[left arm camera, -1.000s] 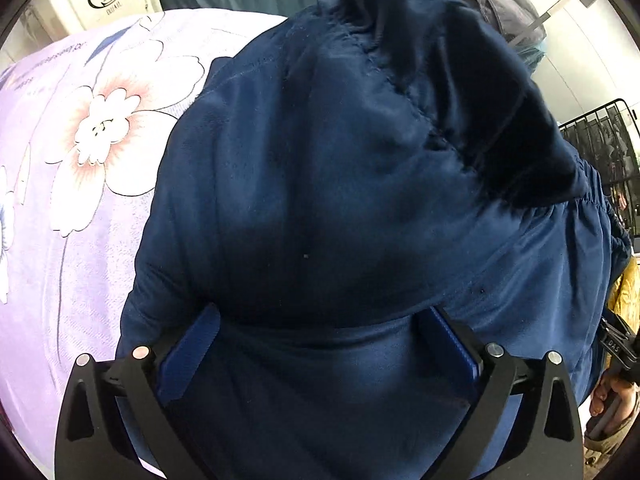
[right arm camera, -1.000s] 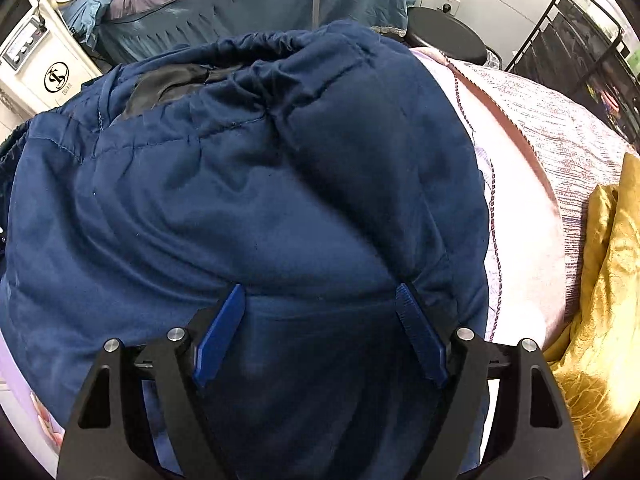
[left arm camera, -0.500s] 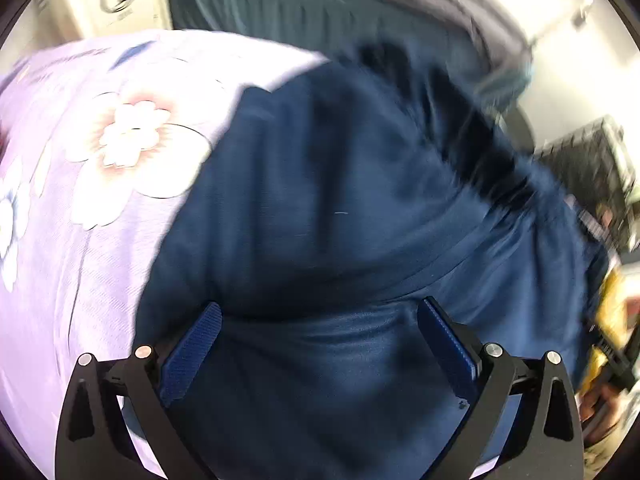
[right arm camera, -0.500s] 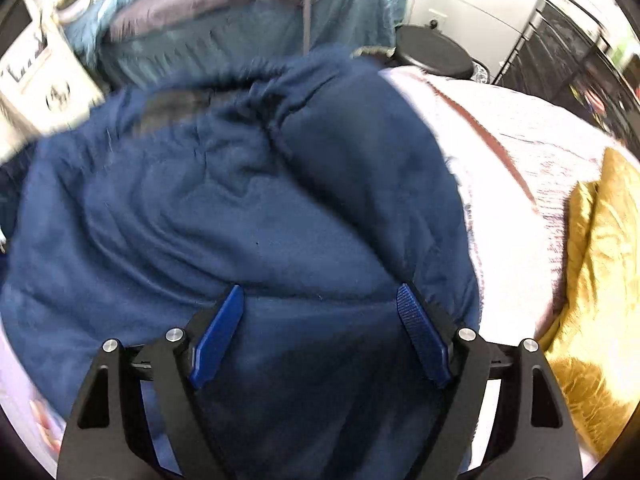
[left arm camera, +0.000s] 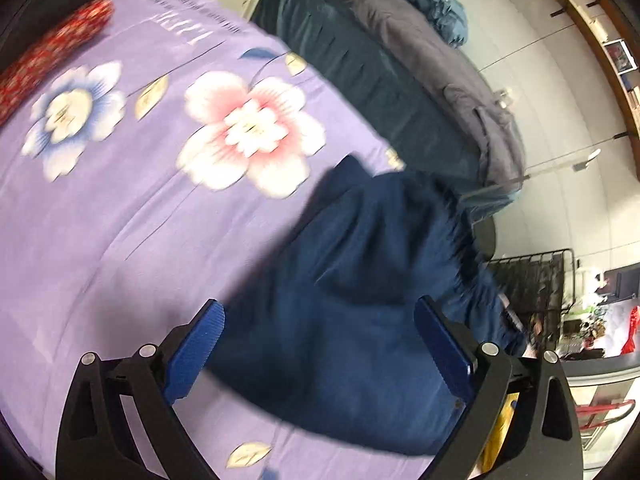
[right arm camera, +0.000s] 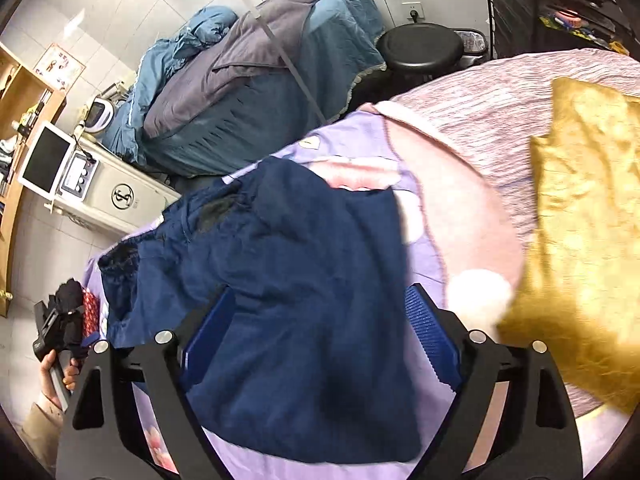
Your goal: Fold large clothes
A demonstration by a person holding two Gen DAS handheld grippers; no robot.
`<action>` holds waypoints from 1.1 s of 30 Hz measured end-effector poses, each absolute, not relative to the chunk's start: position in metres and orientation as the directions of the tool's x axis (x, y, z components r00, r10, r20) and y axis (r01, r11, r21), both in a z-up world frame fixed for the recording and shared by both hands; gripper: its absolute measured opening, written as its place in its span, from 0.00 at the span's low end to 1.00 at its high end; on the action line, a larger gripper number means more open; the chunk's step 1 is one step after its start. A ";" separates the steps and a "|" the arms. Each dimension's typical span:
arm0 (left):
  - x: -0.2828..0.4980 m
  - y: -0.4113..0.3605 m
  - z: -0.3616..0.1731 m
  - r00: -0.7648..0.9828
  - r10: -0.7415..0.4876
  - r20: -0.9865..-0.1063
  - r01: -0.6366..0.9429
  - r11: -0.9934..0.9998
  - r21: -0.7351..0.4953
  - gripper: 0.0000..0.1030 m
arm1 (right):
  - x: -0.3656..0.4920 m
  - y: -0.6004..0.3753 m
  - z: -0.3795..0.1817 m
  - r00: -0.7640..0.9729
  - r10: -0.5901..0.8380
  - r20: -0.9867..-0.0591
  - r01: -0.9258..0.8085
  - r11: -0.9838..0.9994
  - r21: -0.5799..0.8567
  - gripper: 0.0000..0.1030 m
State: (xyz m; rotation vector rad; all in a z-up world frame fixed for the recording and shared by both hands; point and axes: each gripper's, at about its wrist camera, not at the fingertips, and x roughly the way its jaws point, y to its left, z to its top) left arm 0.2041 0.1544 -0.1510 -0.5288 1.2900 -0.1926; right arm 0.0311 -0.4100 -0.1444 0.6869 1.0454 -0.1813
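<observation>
A dark blue garment (left arm camera: 360, 300) lies folded in a bundle on the purple flowered bedsheet (left arm camera: 120, 200). It also shows in the right wrist view (right arm camera: 300, 300), with its gathered waistband toward the far left. My left gripper (left arm camera: 320, 328) is open above the garment's near edge and holds nothing. My right gripper (right arm camera: 320, 320) is open above the garment's near part and holds nothing. The left hand-held gripper (right arm camera: 56, 332) shows at the left edge of the right wrist view.
A gold cloth (right arm camera: 580, 220) lies on the bed to the right. A red patterned cloth (left arm camera: 52, 52) lies at the far left. A teal-covered bed (right arm camera: 260, 80), a black stool (right arm camera: 420, 48), a white machine (right arm camera: 108, 196) and a black wire rack (left arm camera: 532, 280) stand beyond.
Both grippers have pulled back and up from the blue garment. It now lies smaller and lower in both views, with more bedsheet and room showing.
</observation>
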 end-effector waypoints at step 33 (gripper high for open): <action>0.212 0.140 -0.171 0.169 -0.409 -0.897 0.012 0.910 -0.414 0.91 | 0.054 -0.399 -0.256 0.401 0.445 -0.801 0.433 0.679 0.594 0.78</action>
